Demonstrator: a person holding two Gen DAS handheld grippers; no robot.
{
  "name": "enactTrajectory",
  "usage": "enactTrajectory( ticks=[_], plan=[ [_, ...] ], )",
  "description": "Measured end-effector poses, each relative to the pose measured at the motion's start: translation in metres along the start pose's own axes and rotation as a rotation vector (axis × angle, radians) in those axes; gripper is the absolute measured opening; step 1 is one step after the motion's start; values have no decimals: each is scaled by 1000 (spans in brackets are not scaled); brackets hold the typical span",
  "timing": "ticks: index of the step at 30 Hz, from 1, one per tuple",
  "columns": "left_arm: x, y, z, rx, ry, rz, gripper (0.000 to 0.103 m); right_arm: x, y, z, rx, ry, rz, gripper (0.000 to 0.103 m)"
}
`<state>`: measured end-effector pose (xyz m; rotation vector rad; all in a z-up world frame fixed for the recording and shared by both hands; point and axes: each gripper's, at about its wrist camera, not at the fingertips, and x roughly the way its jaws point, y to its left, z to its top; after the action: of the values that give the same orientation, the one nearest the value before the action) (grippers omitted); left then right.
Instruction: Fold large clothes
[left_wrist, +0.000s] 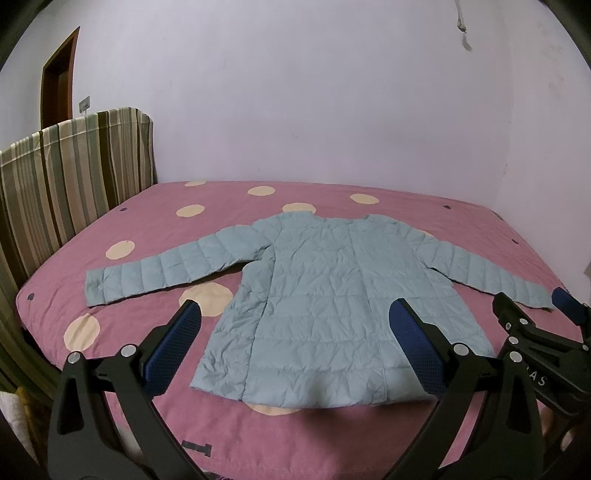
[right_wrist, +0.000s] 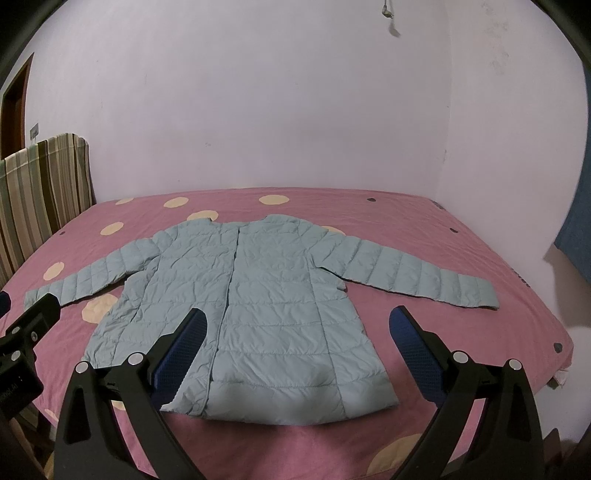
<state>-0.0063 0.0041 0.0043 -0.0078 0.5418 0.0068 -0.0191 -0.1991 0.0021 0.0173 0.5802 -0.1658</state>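
Observation:
A pale blue quilted jacket lies flat on the pink bed, collar toward the wall, hem toward me, both sleeves stretched out sideways. The same jacket shows in the right wrist view. My left gripper hovers open above the hem, nothing between its blue-padded fingers. My right gripper is open too, over the jacket's lower right half, and is apart from the cloth. In the left wrist view the right gripper appears at the right edge near the right sleeve's cuff.
The bedspread is pink with cream dots. A striped headboard cover stands at the left. A white wall backs the bed, a brown door at far left. A blue cloth hangs at the right edge.

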Motion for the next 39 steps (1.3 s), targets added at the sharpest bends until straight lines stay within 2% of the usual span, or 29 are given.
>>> enactTrajectory(
  ticks=[39],
  plan=[
    [0,2,-5,-5,9,1,101,0,3,-5,-9,-7,2,98]
  ],
)
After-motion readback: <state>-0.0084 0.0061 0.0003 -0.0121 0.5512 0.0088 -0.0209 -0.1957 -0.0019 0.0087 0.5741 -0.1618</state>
